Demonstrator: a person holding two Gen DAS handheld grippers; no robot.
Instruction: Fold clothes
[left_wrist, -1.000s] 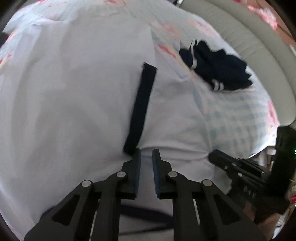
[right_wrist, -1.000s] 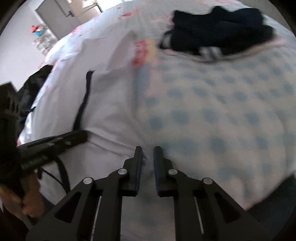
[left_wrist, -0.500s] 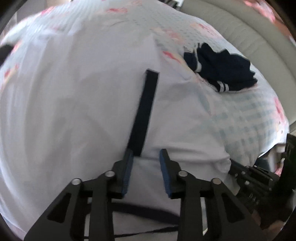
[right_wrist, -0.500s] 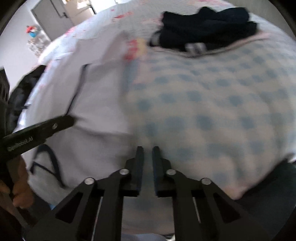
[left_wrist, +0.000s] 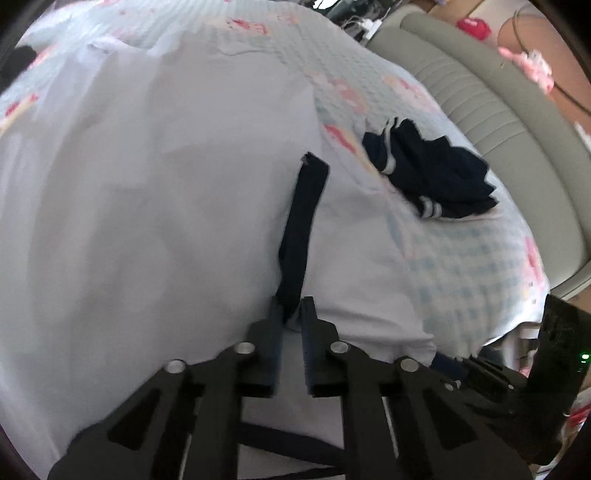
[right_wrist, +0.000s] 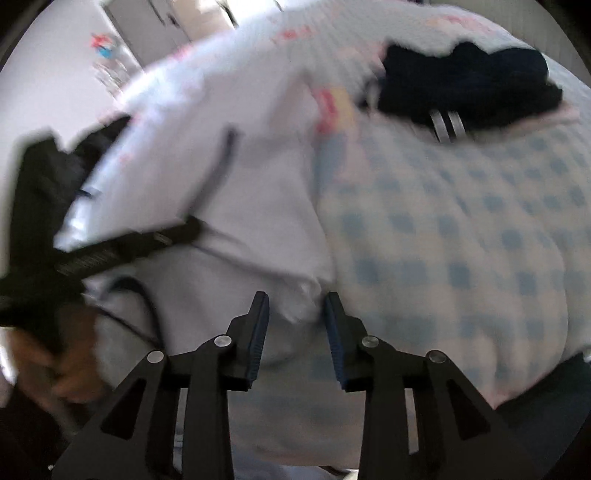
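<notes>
A white garment (left_wrist: 155, 206) lies spread across a bed, covering most of the left and middle of the bedspread (left_wrist: 465, 258). A dark navy strap (left_wrist: 301, 221) runs down the garment's front, from its loose upper end toward the near edge.

The left gripper (left_wrist: 291, 314) is closed on the lower end of that strap, its two black fingers pinching the navy band and the white fabric beneath it. In the right wrist view, the same gripper (right_wrist: 192, 229) reaches in from the left, held by a hand (right_wrist: 70, 373) at the lower left edge.

The right gripper (right_wrist: 295, 314) hangs over the garment's near right corner, where white cloth meets the blue-and-white checked bedspread (right_wrist: 461, 240). Its jaws are opening; a bunched fold of white fabric sits between the fingers, and the blue pads (right_wrist: 258, 332) stand clear of it on both sides.

Farther back on the bed, well apart from the white garment, lies a crumpled navy garment (left_wrist: 432, 173) with white stripes. Beyond it curves a pale padded headboard (left_wrist: 491, 103). The right wrist view is blurred.
</notes>
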